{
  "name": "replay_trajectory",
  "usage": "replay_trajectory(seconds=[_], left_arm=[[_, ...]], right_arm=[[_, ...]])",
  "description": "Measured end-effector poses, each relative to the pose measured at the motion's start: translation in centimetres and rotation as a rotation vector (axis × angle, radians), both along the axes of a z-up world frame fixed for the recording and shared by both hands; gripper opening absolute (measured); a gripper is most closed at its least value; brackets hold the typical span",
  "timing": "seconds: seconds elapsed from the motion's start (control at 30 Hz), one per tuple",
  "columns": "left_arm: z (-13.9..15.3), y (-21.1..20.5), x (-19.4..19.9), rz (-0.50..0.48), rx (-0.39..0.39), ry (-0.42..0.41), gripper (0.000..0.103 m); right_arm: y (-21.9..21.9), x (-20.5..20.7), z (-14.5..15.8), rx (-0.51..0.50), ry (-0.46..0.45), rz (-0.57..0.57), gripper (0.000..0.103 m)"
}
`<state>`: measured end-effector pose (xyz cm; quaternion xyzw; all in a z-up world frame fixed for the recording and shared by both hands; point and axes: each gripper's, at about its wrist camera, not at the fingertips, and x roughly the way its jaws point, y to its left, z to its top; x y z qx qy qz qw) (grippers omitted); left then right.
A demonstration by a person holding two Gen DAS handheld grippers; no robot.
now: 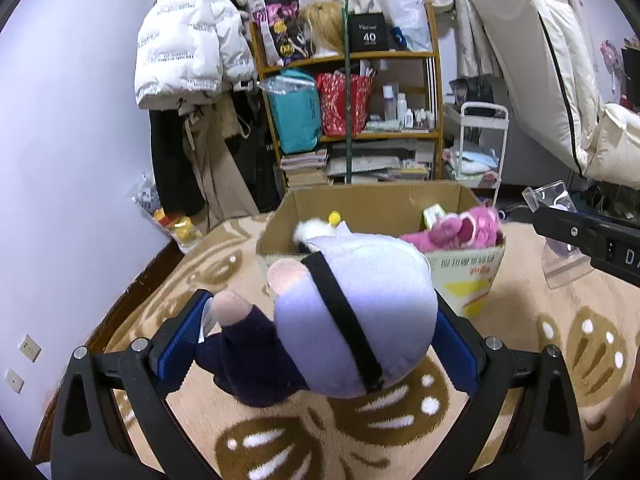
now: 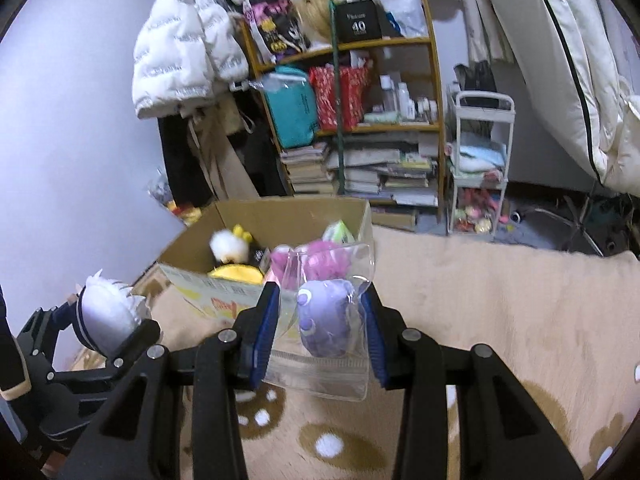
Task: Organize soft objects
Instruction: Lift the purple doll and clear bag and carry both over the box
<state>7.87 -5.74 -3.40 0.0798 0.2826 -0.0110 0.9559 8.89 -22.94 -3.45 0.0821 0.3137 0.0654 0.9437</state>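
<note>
Left gripper (image 1: 316, 344) clamps pale plush doll (image 1: 360, 316) over patterned rug (image 1: 520, 380), just short of cardboard box (image 1: 360, 208) near rim. Right gripper (image 2: 320, 328) pinches clear pouch (image 2: 324, 372) holding purple plush (image 2: 324, 320); bare rug right.

Two grippers: the left gripper (image 1: 316, 344) at the bottom of its own view, the right gripper (image 2: 320, 332) at the bottom of its own. Each holds one soft toy: one pale-headed doll (image 1: 356, 312), and one purple plush (image 2: 326, 320) inside one clear bag (image 2: 320, 376). One cardboard box (image 1: 360, 204) sits at frame centre, with at least three toys inside. One wooden shelf (image 1: 436, 92) stands behind, one white jacket (image 1: 188, 36) upper left.
</note>
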Motion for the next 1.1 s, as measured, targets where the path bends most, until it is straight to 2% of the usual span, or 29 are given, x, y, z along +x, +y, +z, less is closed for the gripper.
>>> replay_trajectory(seconds=[0.43, 0.63, 0.83, 0.97, 1.1], left_arm=[[4.3, -0.8, 0.8, -0.040, 0.005, -0.105, 0.100], [6.8, -0.8, 2.8, -0.061, -0.019, -0.142, 0.100], [8.4, -0.6, 4.7, -0.085, -0.010, -0.198, 0.100], [8.6, -0.8, 6.0, -0.088, -0.007, -0.212, 0.100], [7.5, -0.6, 7.3, -0.070, -0.009, -0.199, 0.100]], right_arm=[[0.2, 2.7, 2.9, 0.021, -0.100, 0.039, 0.043], [0.3, 4.7, 4.4, 0.021, -0.144, 0.055, 0.043], [0.8, 6.2, 5.4, 0.018, -0.175, 0.072, 0.043], [0.7, 7.3, 5.1, 0.055, -0.172, 0.089, 0.043], [0.6, 8.1, 4.1, 0.074, -0.167, 0.090, 0.043]])
